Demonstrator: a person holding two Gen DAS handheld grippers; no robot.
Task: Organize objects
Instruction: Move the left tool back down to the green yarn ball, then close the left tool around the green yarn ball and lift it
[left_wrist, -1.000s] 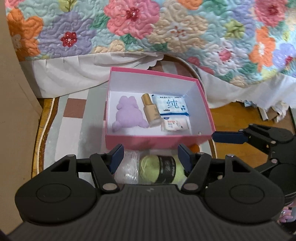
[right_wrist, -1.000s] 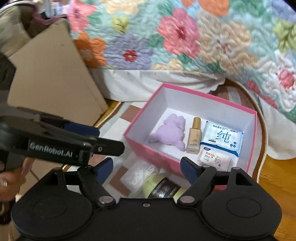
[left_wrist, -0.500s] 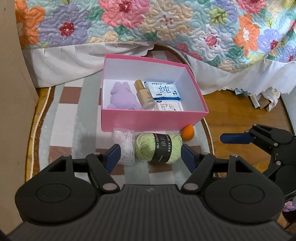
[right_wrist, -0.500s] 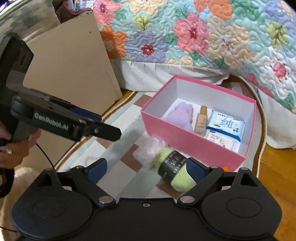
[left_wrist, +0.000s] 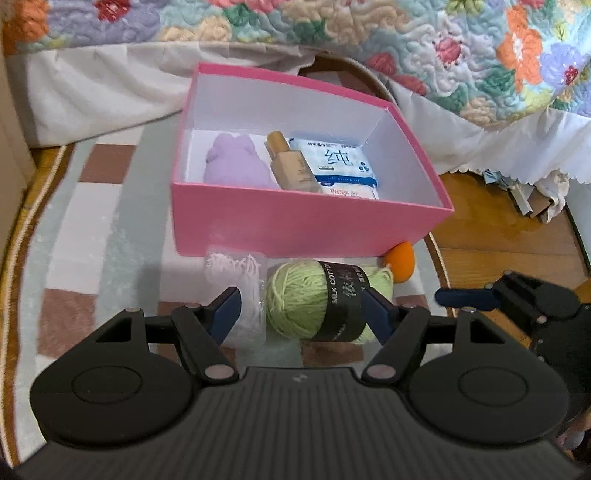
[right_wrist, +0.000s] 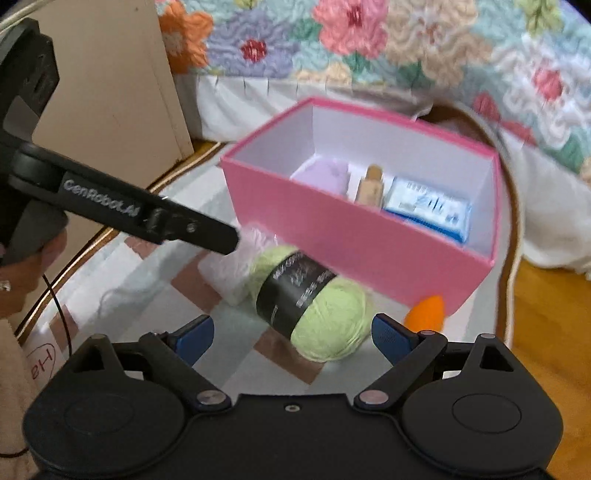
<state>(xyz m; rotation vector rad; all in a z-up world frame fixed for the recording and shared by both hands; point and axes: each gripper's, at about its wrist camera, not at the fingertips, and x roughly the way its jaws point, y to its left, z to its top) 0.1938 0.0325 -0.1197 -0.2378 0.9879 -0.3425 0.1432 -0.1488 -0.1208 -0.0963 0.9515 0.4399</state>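
The left gripper (left_wrist: 301, 308) has been widening its jaws, which now loosely frame a fuzzy green yarn ball (left_wrist: 317, 299) (glossy black paper band) without pressing it. A crinkly clear packet (left_wrist: 236, 280) lies beside the left jaw. Beyond stands a smooth pink cardboard box (left_wrist: 295, 225). The right gripper (right_wrist: 291, 332) has been widening too, and grasps nothing.

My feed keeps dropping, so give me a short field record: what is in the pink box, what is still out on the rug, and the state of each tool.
in box: purple bunny-shaped sponge, foundation bottle, wet-wipe pack, smaller packet
container: pink box, lid off
on rug: green yarn ball, clear bag of white items, orange makeup sponge
left tool: open, yarn ball between its fingers, no clear contact
right tool: open, empty, near the yarn
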